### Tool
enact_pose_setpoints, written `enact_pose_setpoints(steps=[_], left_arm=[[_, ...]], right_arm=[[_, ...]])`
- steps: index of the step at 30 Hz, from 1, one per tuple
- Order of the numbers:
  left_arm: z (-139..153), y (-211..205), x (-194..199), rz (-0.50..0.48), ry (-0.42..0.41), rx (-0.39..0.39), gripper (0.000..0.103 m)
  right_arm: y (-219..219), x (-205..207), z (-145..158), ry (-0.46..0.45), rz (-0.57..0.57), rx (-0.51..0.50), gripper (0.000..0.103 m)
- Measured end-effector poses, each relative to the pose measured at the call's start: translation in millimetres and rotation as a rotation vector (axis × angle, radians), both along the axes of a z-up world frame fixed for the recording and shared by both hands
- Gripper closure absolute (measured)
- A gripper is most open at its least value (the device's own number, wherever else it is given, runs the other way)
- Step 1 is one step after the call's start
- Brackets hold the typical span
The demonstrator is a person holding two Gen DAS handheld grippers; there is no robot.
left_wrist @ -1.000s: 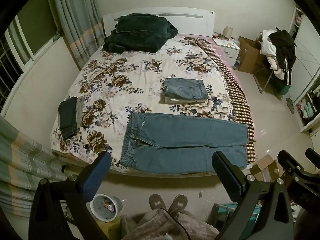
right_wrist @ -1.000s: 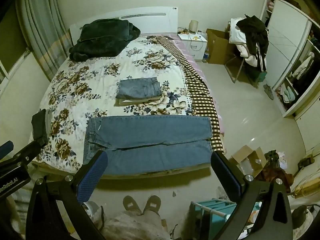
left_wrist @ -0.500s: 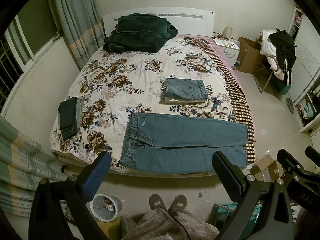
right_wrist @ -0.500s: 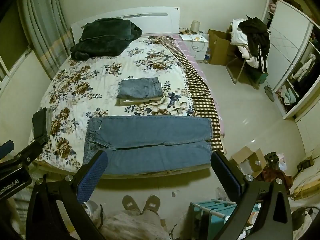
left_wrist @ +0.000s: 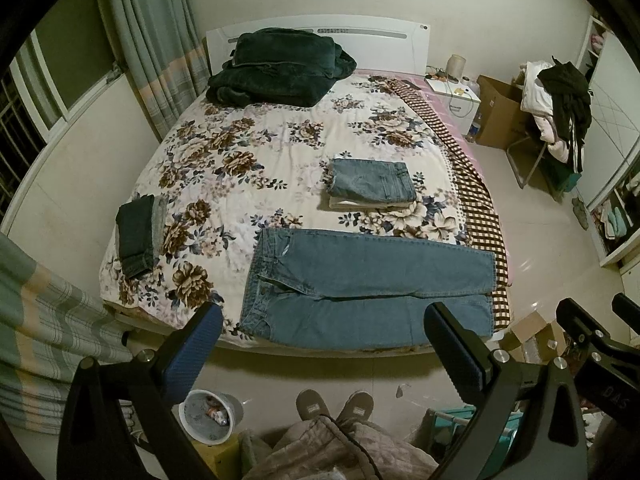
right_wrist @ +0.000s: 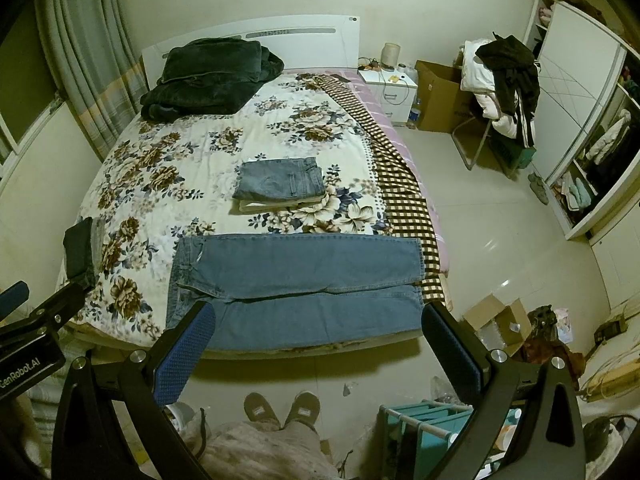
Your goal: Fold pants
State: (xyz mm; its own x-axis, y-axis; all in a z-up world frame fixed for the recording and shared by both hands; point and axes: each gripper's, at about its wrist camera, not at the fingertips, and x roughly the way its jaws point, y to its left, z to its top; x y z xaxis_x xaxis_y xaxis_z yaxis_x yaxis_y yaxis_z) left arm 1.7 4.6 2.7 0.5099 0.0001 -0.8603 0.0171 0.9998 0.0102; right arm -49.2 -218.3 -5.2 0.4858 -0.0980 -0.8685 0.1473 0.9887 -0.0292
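Both claws stand wide apart and empty: left claw (left_wrist: 322, 348), right claw (right_wrist: 318, 346). Ahead and below, blue jeans (left_wrist: 368, 292) lie flat along the near edge of the bed (left_wrist: 280, 136), long axis crosswise, waistband toward the left claw, hems toward the right. Legible lettering: "enRobot.AI" on the left claw body.

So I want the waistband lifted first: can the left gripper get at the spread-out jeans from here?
Probably yes: the left gripper hangs open above the jeans, nothing between them.
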Motion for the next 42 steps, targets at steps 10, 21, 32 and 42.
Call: enact_pose_setpoints(steps=[10, 21, 32, 42], left_arm=[[-2.5, -3.7, -1.5, -0.007, 0.003, 0.002, 0.0], [-2.7, -3.8, -1.8, -0.005, 0.001, 0.002, 0.0], [-2.5, -3.8, -2.0, -0.006, -0.001, 0.0, 0.0], [-2.6, -3.7, -2.0, -0.005, -0.001, -0.001, 0.0]], right_arm=[[-0.3, 1.2, -0.1, 0.0, 0.001, 0.001, 0.0], [2.5, 1.2, 1.1, 0.0, 0.002, 0.004, 0.0], [3.1, 1.7, 1.5, -0.001, 0.002, 0.005, 0.0], [2.7, 1.2, 0.9, -0.001, 0.003, 0.005, 0.0]])
